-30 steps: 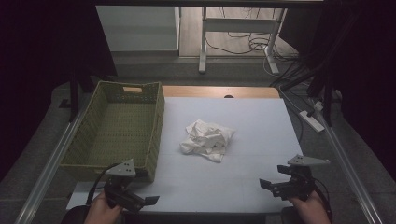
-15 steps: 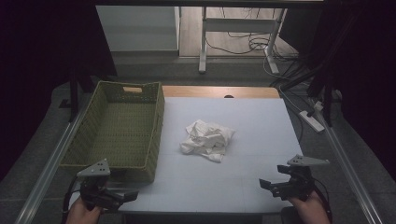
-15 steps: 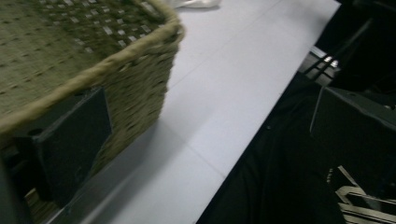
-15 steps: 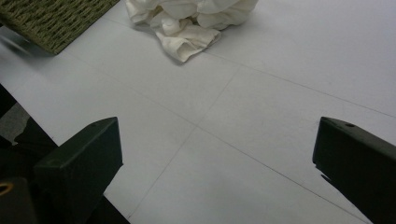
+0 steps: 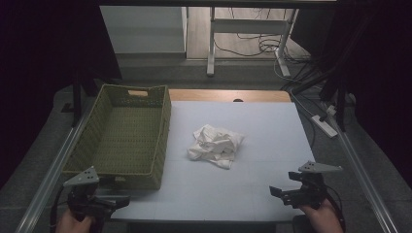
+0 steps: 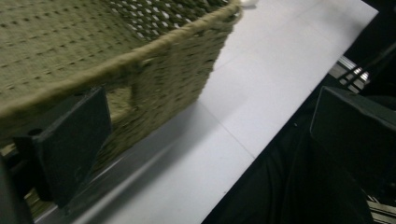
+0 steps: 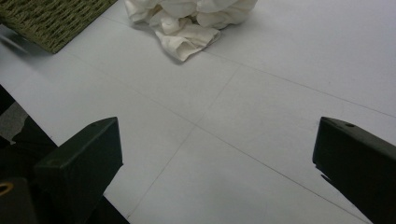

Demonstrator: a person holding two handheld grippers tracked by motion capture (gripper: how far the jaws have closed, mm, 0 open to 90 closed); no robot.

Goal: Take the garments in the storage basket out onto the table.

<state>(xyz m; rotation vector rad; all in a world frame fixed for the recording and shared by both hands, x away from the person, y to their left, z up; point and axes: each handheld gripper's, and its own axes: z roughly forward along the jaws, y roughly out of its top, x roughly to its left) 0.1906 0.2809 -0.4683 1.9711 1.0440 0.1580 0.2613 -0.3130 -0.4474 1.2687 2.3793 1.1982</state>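
The crumpled white cloth [image 5: 215, 145] lies in a heap near the middle of the worktop [image 5: 252, 194], well ahead of both grippers and touched by neither. Seen from the right gripper [image 5: 282, 193], it sits ahead and a little to the left [image 7: 189, 21], with a wide stretch of bare worktop [image 7: 261, 116] in between; this gripper's jaws stand wide apart and hold nothing. The woven basket [image 5: 121, 133] stands just left of the cloth, apart from it, and looks empty.

The left gripper [image 5: 114, 204] has drawn back and out toward the person's left over the last second, from in front of the basket's near right corner to the worktop's near left corner. Its jaws are likewise wide open and empty, and in its own view the basket's near wall [image 6: 140, 70] rises close ahead of the left jaw. The right gripper has kept its place at the near right edge.

The retreat probably means no reach for the cloth has begun; the right gripper seems better placed for it.
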